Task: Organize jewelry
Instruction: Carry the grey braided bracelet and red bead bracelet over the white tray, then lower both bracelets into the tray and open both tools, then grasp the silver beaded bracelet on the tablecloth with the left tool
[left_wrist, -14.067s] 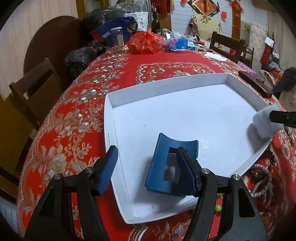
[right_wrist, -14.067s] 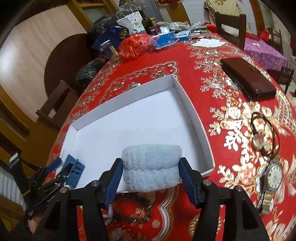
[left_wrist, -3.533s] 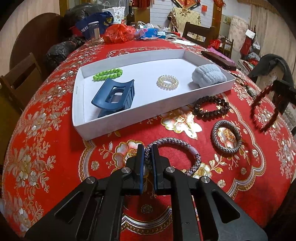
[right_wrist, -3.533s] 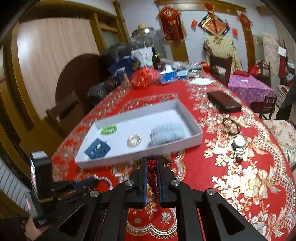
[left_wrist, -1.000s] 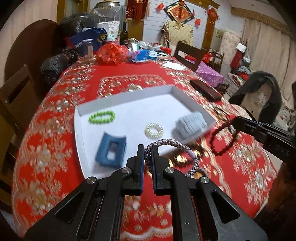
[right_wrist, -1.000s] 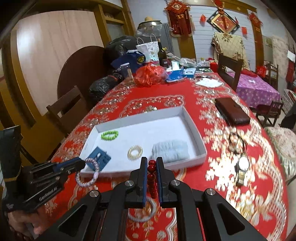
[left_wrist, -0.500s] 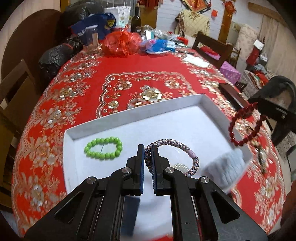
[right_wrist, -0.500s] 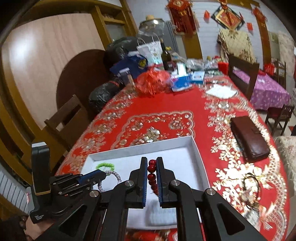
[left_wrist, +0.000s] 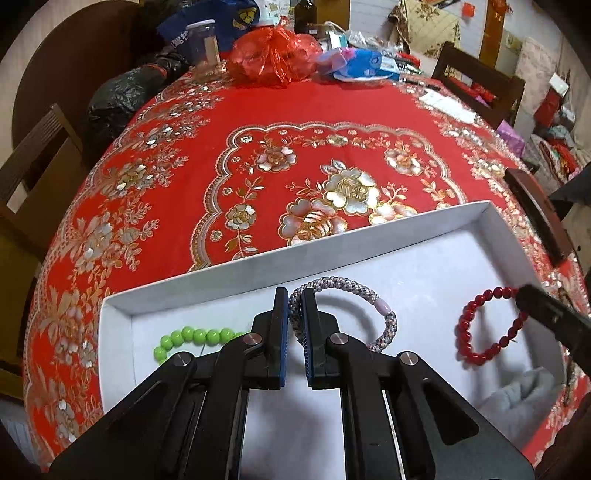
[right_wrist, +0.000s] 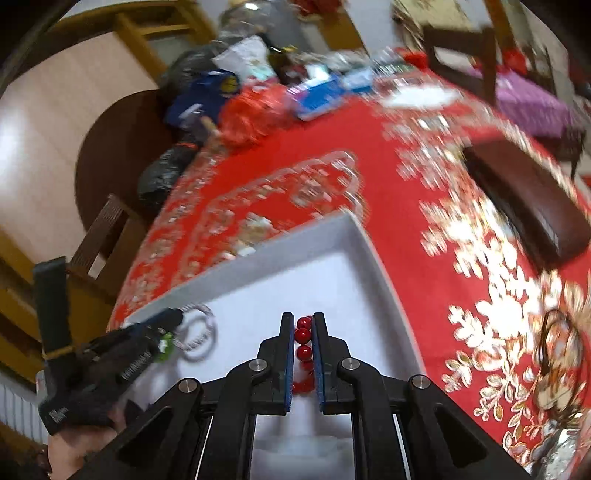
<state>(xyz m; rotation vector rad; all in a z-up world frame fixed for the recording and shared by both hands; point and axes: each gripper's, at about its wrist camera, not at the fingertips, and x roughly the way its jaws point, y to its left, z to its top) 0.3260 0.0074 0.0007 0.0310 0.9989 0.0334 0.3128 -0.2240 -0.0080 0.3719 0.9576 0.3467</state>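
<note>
Left wrist view: the left gripper (left_wrist: 294, 321) is seen with jaws pressed onto the braided bracelet (left_wrist: 369, 295); only a short arc is pinched, so the rest of the loop hangs free ahead of the fingertips.
Braided bracelet position: held over the white tray (left_wrist: 229, 282), near its far wall, apparently so that it lands inside the rim when let go. Height above the floor cannot be told.
Right wrist view: the right gripper (right_wrist: 303, 332) is seen with jaws pinching the red bead bracelet (right_wrist: 303, 334); several beads are lined up in the gap. The picture is blurred.
Red bead bracelet position: its loop (left_wrist: 480, 325) is carried over the right part of the tray, well apart from the braided one, presumably to keep the pieces from tangling.
Already in tray: green bead bracelet (left_wrist: 195, 338) at the left, a pale blue folded cloth (left_wrist: 517, 391) at the near right corner.
Tablecloth: red with floral pattern (left_wrist: 332, 122); a dark flat case (right_wrist: 528, 206) lies outside the tray.
Step judged: both bracelets brought in for release; neither is set down yet.
Risk judged: a bracelet may snag on a pad at opening.
</note>
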